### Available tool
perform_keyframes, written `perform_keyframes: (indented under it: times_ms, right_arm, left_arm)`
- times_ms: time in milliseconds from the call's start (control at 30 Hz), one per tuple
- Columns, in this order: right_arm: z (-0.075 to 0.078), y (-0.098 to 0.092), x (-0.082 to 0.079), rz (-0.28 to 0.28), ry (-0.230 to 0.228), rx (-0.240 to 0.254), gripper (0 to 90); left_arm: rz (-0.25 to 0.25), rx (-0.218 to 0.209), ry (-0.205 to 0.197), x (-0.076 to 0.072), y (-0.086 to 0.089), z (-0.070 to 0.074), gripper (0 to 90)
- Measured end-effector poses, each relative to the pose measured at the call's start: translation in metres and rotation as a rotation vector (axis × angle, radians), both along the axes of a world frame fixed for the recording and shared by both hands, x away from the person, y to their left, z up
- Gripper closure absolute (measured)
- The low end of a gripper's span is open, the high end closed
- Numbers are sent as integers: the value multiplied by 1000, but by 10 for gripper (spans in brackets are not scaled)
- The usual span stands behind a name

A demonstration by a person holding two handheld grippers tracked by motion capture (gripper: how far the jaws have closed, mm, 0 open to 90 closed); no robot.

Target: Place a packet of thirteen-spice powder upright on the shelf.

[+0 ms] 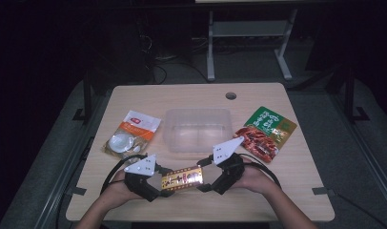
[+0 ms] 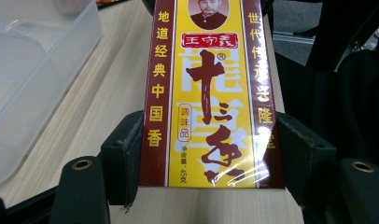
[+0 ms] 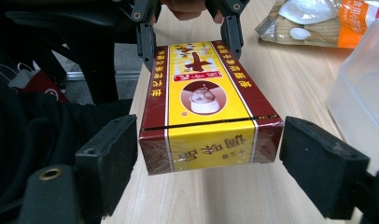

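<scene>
One spice box (its end flap faces the right gripper view) spans both hand-held grippers.

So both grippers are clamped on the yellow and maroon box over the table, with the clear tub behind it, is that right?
Not quite. The left gripper grips the box. The right gripper is open: the right gripper view shows gaps between its pads and the box end. The clear tub does sit behind it.

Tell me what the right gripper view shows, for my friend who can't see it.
A yellow and dark red box hangs above the wooden table, the right gripper jaws open beside its near end, the left gripper clamping its far end.
</scene>
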State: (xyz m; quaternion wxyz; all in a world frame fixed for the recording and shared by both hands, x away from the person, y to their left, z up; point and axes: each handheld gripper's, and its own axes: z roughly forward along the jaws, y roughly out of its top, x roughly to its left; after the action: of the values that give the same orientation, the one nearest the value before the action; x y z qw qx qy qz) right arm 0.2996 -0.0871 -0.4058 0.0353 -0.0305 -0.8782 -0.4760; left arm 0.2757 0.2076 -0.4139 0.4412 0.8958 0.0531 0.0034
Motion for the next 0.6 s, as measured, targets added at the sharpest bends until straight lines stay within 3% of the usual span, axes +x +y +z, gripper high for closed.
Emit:
perform_keyframes:
  times_ms: [600]
  right_arm:
    - [-1,-3,-2,17,1,39,289]
  left_arm:
    - [-18,-19,8,0,0,0,320]
